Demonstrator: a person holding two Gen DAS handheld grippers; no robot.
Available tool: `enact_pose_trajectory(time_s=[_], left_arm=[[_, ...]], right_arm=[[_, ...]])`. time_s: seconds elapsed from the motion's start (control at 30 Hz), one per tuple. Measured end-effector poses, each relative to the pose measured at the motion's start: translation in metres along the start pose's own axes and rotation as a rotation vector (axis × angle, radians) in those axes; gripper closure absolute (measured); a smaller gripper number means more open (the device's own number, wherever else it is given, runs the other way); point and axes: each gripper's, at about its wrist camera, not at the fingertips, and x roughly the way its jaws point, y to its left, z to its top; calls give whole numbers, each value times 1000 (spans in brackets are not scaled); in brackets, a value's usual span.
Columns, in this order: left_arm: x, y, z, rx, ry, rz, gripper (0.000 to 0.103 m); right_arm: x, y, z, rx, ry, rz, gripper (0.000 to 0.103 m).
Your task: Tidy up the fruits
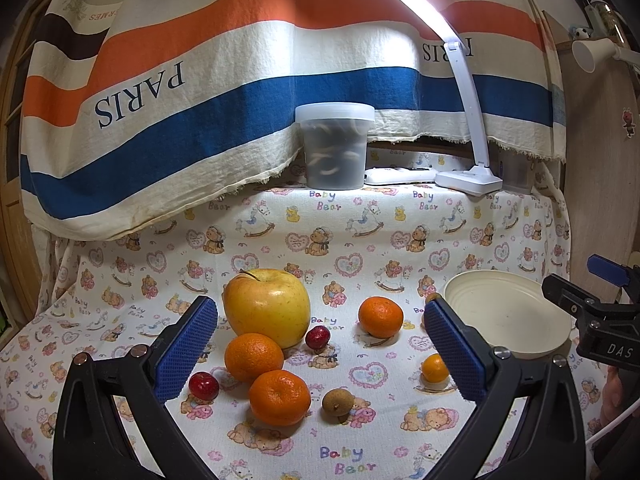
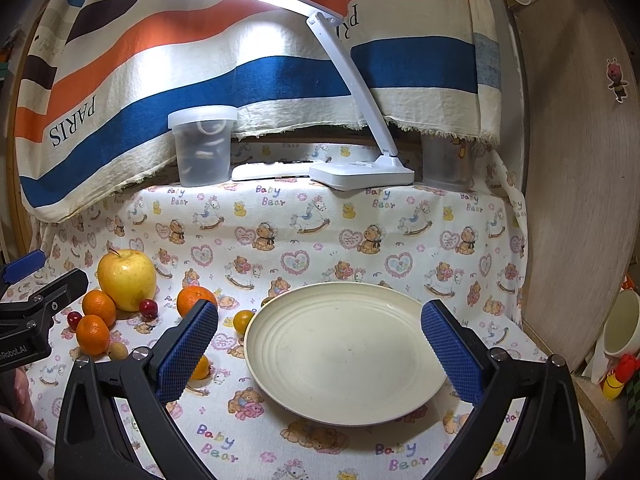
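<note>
Both hand-held grippers are wide open and hold nothing. Left hand-held gripper [image 1: 320, 344] hangs over the fruit pile on the left part of the bench [image 1: 400, 240]. Closest to it is a front orange [image 1: 280, 397], touching a second orange [image 1: 253, 357] behind. A big yellow apple [image 1: 267, 306] sits at the back. Right hand-held gripper [image 2: 320, 340] hangs over the empty plate [image 2: 344, 360] on the right part.

I think picking the front orange first is best. Come straight down, squeeze its middle softly, and do not bump the small cherry [image 1: 204, 385] beside it.
</note>
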Motion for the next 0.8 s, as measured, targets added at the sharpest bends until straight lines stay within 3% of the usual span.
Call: enact_pose_trajectory(time_s=[0.8], left_arm=[[1, 0, -1, 1, 9, 15, 0]], right_arm=[[0, -1, 0, 1, -3, 1, 1]])
